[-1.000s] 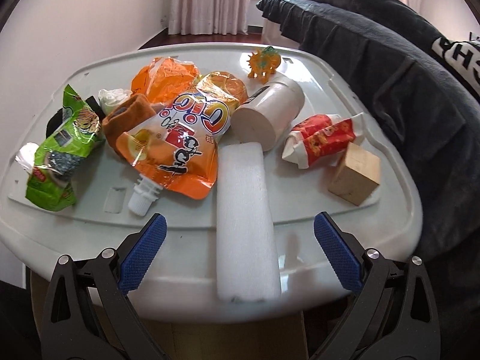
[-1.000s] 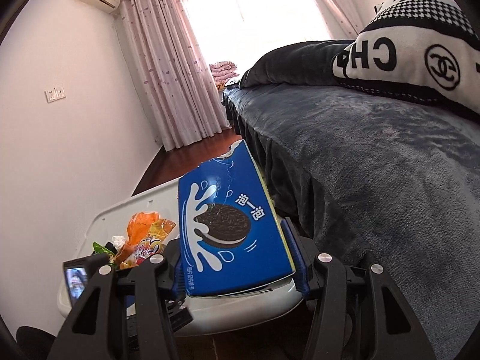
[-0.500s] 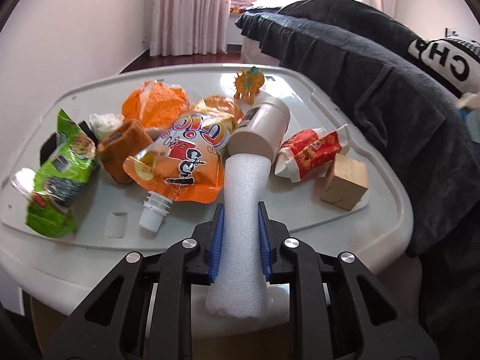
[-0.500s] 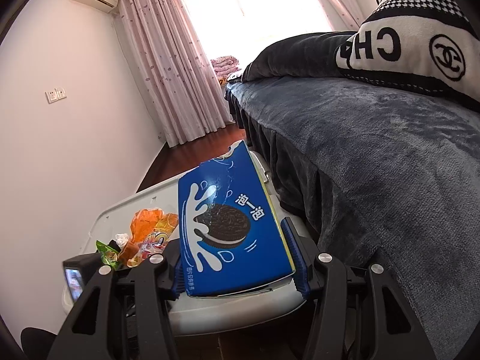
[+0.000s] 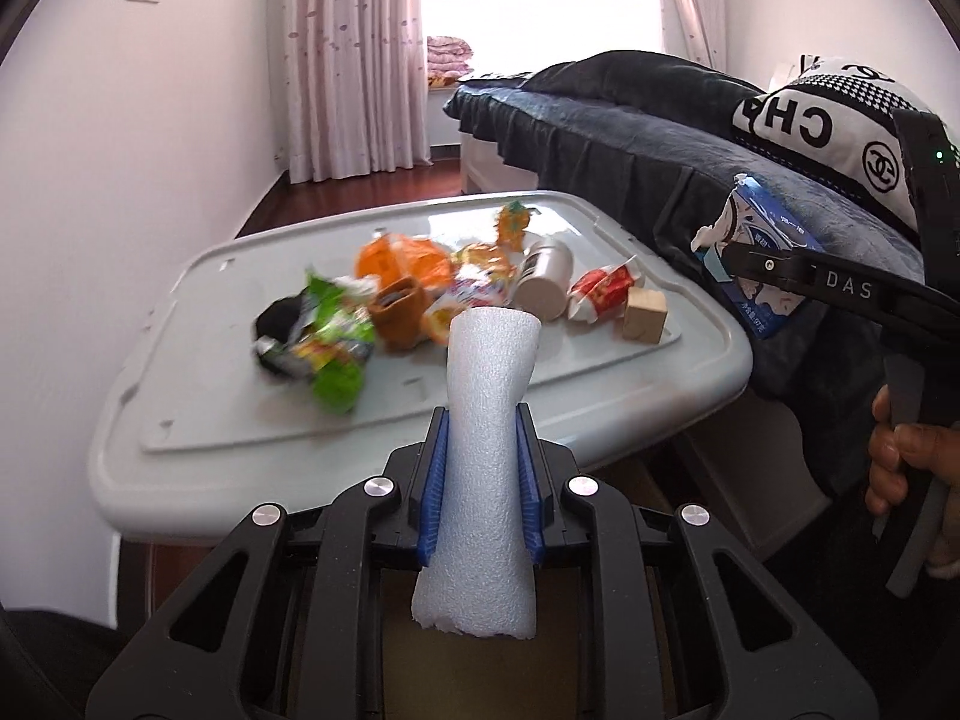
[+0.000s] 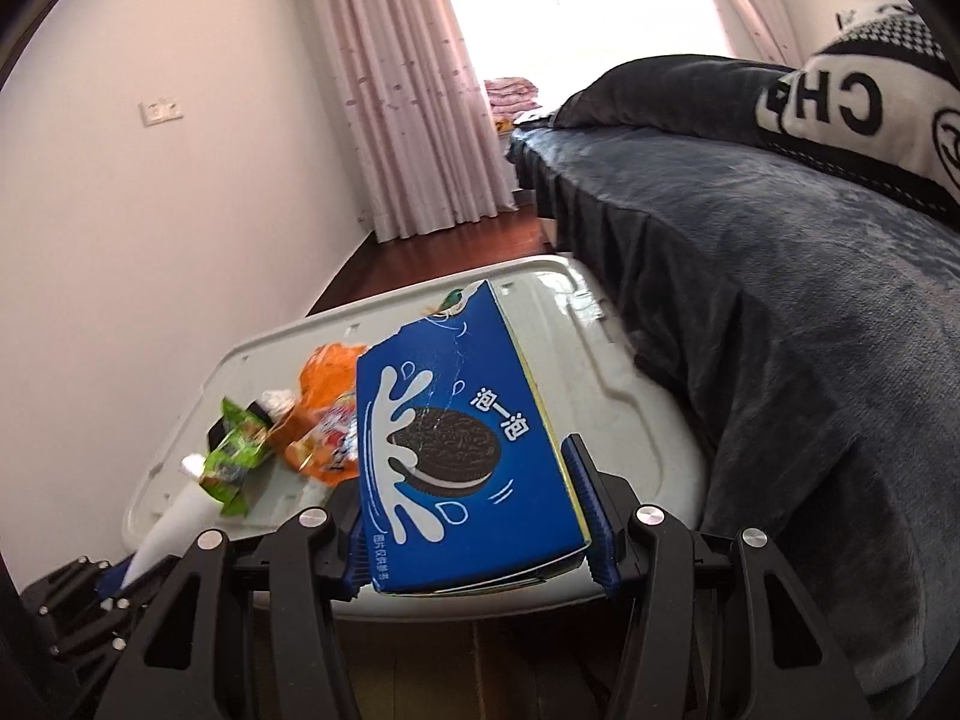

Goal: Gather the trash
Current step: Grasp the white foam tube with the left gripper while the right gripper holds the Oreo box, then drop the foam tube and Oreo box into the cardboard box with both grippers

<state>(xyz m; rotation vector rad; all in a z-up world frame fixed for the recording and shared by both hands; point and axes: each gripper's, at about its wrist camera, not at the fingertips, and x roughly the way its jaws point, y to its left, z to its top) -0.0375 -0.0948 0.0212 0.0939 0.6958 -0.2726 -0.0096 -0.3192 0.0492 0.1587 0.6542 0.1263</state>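
Left wrist: left tool [image 5: 480, 468] clamps foam roll [image 5: 489, 420], right wrist: right tool [image 6: 477, 516] clamps cookie box [image 6: 462, 450].

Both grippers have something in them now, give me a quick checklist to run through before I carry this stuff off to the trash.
1. Left gripper shut on the foam piece: ok, pads pinch it at its middle.
2. Right gripper shut on the blue cookie box: ok, both pads press its sides.
3. Foam clear of the tray lid: ok, lifted off it.
4. Trash bin located: cannot tell, none in either view.
5. Trash remaining: not ok, green wrapper, orange pouch and red wrapper lie on the lid.
6. Box clear of the bed: ok.
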